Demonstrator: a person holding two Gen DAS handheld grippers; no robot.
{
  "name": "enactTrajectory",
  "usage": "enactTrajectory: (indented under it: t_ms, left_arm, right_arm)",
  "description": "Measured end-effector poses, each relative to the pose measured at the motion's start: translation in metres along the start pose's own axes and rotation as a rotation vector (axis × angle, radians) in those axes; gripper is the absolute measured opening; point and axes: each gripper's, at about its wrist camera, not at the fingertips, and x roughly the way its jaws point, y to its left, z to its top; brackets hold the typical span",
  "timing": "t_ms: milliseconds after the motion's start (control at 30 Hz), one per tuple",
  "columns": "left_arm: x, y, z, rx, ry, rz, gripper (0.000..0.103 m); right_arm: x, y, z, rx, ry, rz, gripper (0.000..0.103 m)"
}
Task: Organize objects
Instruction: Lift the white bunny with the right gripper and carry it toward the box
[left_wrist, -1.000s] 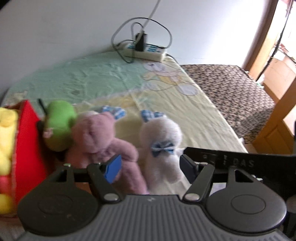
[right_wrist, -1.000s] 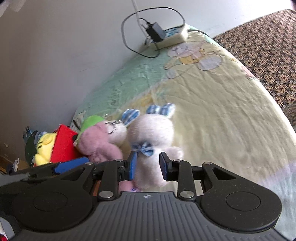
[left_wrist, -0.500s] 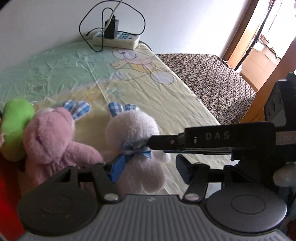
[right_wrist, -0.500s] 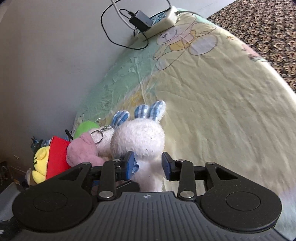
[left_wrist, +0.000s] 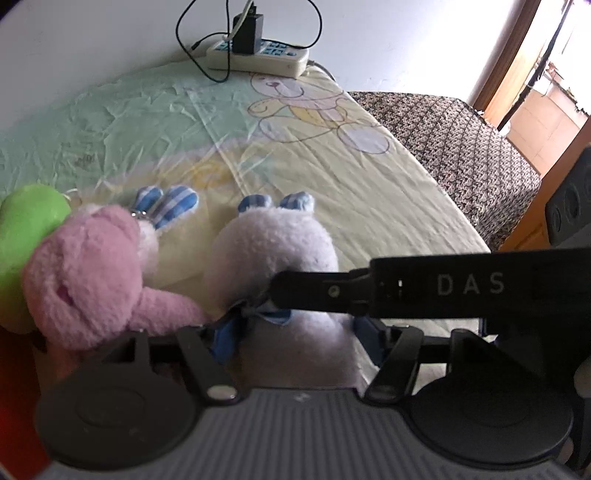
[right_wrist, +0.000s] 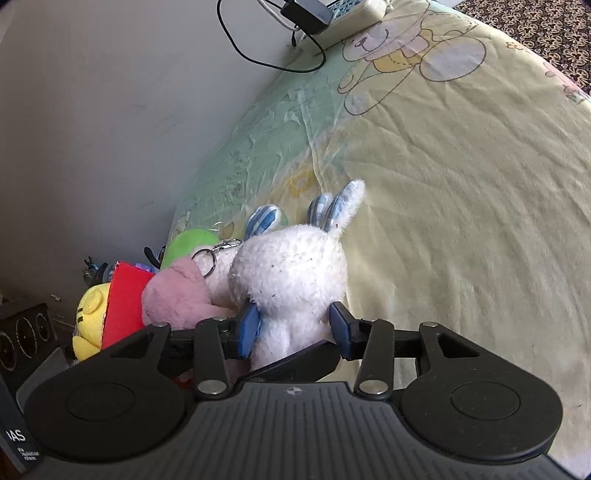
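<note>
White rabbit (left_wrist: 273, 254), pink rabbit (left_wrist: 88, 269)

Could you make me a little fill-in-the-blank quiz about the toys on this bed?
1. The white plush rabbit sits between the fingers of the right gripper, and its ears are checked white and ____.
2. Pressed against its side is a plush toy coloured ____.
3. A metal ____ hangs at the pink toy's head.
4. At the far end of the bedsheet, by the wall, lies a white ____ with a black charger plugged in.

Missing words: blue; pink; key ring; power strip
</note>
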Motion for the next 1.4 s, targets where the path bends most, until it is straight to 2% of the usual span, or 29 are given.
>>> enactTrajectory:
  t_ms: [133,200,533,833,1100,1400]
  left_arm:
    - [-0.006,0.003,0.0,-0.026,0.001,-0.031,0.064]
    - [-0.008,0.0,-0.001,-0.022,0.003,-0.031,0.062]
    - [-0.04,-0.024,-0.019,0.041,-0.027,-0.051,0.061]
    - [-0.074,-0.034,-0.05,0.061,-0.053,-0.065,0.06]
    - [-0.111,-0.034,-0.08,0.066,-0.092,-0.027,0.06]
    - [-0.162,-0.005,-0.11,0.043,-0.16,-0.002,0.06]
  right_arm:
    - [-0.008,-0.001,-0.001,-0.003,0.009,0.001,0.033]
    - [-0.013,0.001,-0.002,-0.008,0.015,-0.005,0.032]
    - [-0.047,0.024,-0.024,-0.101,-0.004,-0.032,0.031]
    - [-0.068,0.045,-0.054,-0.184,0.004,-0.05,0.03]
    - [-0.07,0.068,-0.079,-0.24,0.037,-0.008,0.03]
    - [-0.062,0.114,-0.103,-0.315,0.073,0.049,0.029]
